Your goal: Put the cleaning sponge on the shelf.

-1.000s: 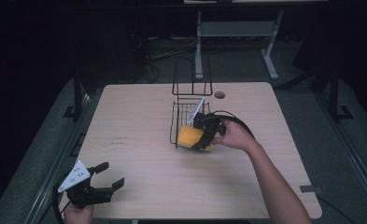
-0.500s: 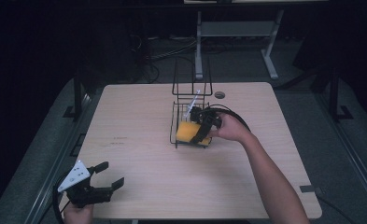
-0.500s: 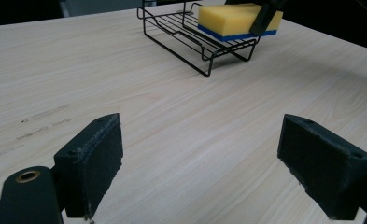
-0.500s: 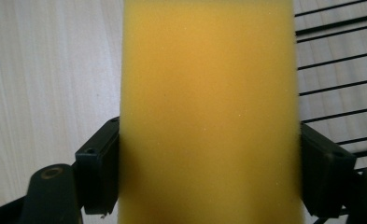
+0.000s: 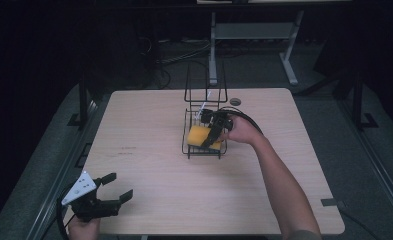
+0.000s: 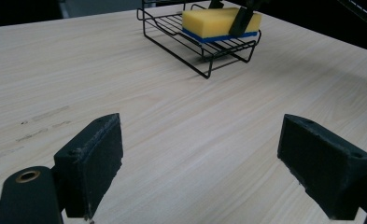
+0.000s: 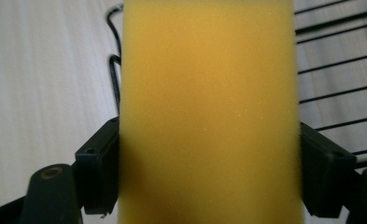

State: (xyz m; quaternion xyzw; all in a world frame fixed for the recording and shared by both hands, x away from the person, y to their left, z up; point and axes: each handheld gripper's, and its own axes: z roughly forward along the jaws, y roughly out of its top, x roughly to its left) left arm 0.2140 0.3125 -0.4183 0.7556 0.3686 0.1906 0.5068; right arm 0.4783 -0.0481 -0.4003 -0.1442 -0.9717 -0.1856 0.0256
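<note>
A yellow sponge (image 5: 199, 135) with a blue underside lies flat in the lower tray of a black wire rack (image 5: 204, 90), just past the middle of the wooden surface (image 5: 149, 125). The right tool (image 5: 210, 136) grips its two sides. At seven o'clock, the left tool (image 5: 109, 190) hovers wide open, holding nothing.

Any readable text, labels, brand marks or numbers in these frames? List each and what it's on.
None can be read.
Faint dark marks on the table: too blurred to tell whether they are writing.
Sponge, wire rack, left hand-held gripper, right hand-held gripper shut on the sponge: no print visible.
</note>
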